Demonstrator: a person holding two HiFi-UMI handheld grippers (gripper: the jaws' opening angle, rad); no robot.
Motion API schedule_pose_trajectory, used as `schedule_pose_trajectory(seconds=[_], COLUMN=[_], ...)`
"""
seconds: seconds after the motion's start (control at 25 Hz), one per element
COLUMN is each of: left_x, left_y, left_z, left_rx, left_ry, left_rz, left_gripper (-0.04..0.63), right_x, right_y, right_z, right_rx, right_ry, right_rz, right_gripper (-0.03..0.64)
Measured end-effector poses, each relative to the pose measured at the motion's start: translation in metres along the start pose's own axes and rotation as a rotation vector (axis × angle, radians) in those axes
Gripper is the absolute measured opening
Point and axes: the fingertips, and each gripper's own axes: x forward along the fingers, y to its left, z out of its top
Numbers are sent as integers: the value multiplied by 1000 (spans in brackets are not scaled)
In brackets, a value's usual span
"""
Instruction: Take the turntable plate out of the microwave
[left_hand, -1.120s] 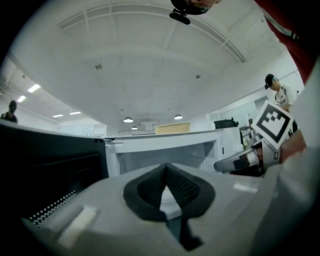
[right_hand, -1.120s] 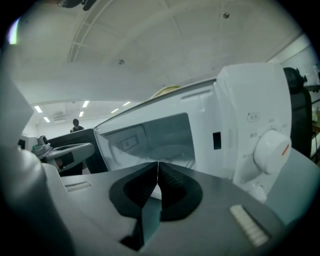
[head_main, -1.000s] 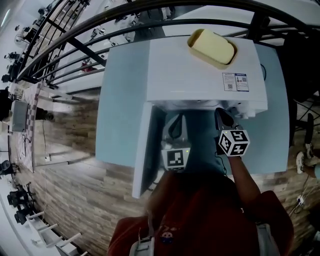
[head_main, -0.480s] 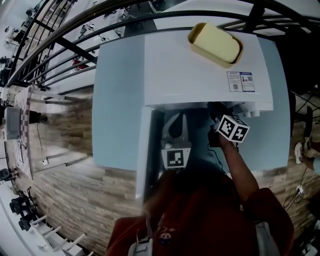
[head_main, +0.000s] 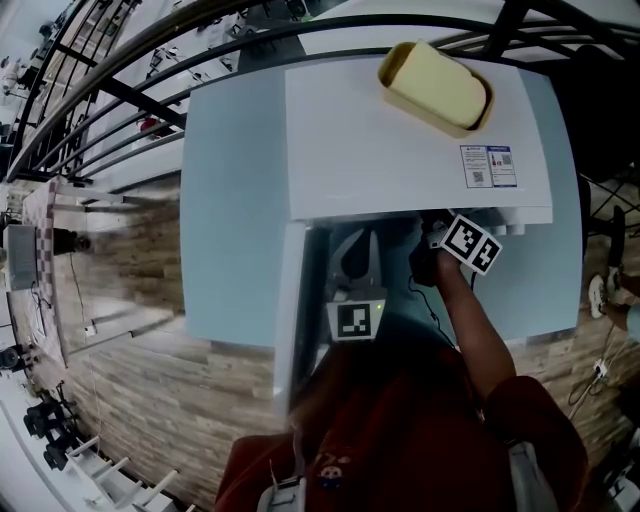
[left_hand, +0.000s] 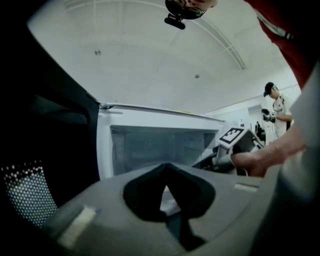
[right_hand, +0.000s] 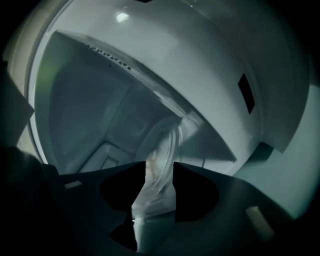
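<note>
Right gripper (right_hand: 155, 192): rolled over, now further inside the microwave (head_main: 400, 130); jaws just opened wide.
Turntable plate (right_hand: 164, 142): inside the cavity, rim between those jaws.
Left gripper (left_hand: 167, 175): jaws still together, outside the cavity.

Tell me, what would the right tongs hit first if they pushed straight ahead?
Probably the plate: its rim already sits between the jaws of the right tongs, which have just been opening and don't press on it. Depth is hard to judge.
</note>
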Motion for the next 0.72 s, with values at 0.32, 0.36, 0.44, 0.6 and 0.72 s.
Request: schedule_pose_trajectory(seconds=[0.32, 0.36, 0.44, 0.6, 0.72], left_x=[0, 0, 0, -2, -4], left_y=[4, 5, 4, 4, 6], left_z=[-6, -7, -8, -7, -6], left_rx=[-24, -25, -26, -34, -39], left_ry=[10, 11, 14, 18, 11], left_rz=[7, 8, 8, 9, 19], left_gripper=[0, 0, 0, 0, 0], right_x=[7, 8, 10, 18, 29], right_y=[2, 3, 5, 12, 5], right_z=[6, 5, 2, 1, 0], right_rx=[207, 219, 247, 332, 365], right_ry=[-35, -33, -30, -40, -49], right_rz=[80, 91, 108, 137, 123], right_gripper=[155, 155, 152, 149, 81])
